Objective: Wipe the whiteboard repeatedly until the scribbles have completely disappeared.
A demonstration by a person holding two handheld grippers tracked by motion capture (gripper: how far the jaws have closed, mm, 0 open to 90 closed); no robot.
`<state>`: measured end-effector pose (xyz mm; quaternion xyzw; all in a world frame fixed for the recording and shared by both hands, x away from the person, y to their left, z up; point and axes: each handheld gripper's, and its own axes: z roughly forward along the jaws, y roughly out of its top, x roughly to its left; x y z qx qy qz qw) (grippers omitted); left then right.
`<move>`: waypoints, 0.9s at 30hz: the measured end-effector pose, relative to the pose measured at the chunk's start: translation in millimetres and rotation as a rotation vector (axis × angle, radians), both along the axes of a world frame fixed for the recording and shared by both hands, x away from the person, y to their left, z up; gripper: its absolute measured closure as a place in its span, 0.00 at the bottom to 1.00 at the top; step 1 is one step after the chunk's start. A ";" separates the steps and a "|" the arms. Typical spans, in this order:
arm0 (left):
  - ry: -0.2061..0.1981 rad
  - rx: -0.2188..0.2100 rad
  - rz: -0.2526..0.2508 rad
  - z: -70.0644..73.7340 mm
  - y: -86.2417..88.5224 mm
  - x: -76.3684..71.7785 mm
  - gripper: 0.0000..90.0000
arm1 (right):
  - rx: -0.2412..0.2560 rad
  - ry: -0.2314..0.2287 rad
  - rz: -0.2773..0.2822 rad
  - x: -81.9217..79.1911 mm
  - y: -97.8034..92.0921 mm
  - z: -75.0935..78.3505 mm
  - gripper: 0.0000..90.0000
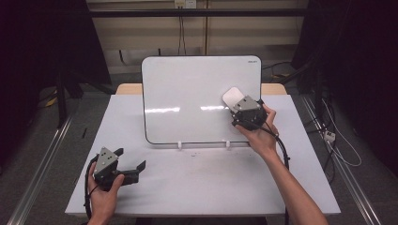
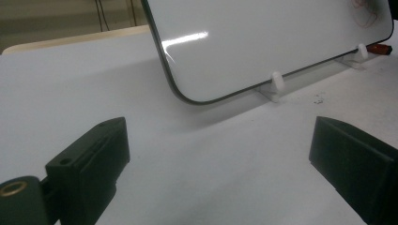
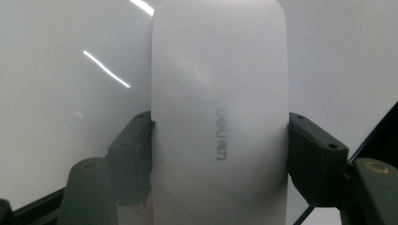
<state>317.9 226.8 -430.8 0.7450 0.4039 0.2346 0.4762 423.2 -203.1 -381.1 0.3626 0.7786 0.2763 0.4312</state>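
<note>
Jaws of right gripper point(image 1: 236, 104) clamped on both long sides of white eraser point(image 3: 219, 117), pressed flat against whiteboard point(image 1: 187, 93) near its right edge, midway up. Eraser smooth, oblong, rounded ends, grey lettering along its length. Long axis running straight out from jaws, pointing up-left across board in high view. Left gripper point(image 1: 129, 159) jaws spread wide, holding nothing, low over worktop point(image 1: 197, 183) at front left, aimed toward board's lower corner.

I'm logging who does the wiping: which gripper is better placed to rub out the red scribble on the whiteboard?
Right. The right gripper grips the white eraser against the whiteboard. The left gripper hangs open, low over the table, away from the red scribble.
</note>
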 end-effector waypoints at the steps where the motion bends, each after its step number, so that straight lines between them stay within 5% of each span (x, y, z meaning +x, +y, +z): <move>1: -0.001 -0.003 -0.002 -0.2 -0.1 0.2 0.06 | -0.001 0.001 0.002 -1.6 1.5 -2.1 0.35; 13: 0.000 -0.004 0.002 -0.2 -0.2 0.0 0.06 | -0.097 0.022 0.097 -26.3 28.3 -29.1 0.35; 20: 0.000 -0.004 0.004 -0.7 0.7 0.4 0.06 | -0.080 0.031 0.101 -21.9 22.7 -24.8 0.35; 27: -0.002 0.002 0.001 0.1 1.9 0.2 0.06 | -0.014 0.009 0.035 -7.0 0.0 -7.8 0.35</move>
